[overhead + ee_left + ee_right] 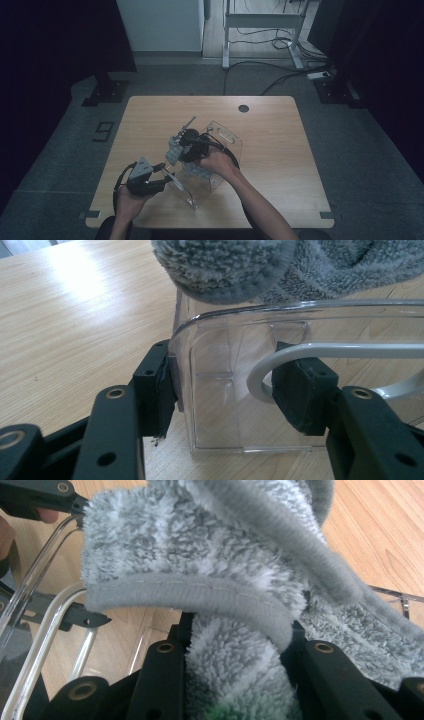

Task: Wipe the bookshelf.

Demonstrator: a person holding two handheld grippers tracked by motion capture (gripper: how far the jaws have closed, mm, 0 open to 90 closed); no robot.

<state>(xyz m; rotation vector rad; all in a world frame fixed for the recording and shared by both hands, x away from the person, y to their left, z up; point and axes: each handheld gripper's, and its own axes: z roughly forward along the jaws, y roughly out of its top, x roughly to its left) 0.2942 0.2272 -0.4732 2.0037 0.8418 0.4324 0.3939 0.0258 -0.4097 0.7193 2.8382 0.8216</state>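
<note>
Holding things with both hands, the person reaches in from the bottom of the high view. The left gripper (162,169) sits low and left of the middle, and its jaws are clamped on the wall of the clear plastic box (235,390), one pad outside and one inside. The right gripper (186,150) is in the middle of the frame, over the box. Its jaws are squeezed on the fluffy grey towel (220,580), which bunches above the box's rim. The box lies on a light wooden table (280,125) with a small round hole (243,108) near its top edge. The floor around is grey carpet, with cables (280,45) at the top
</note>
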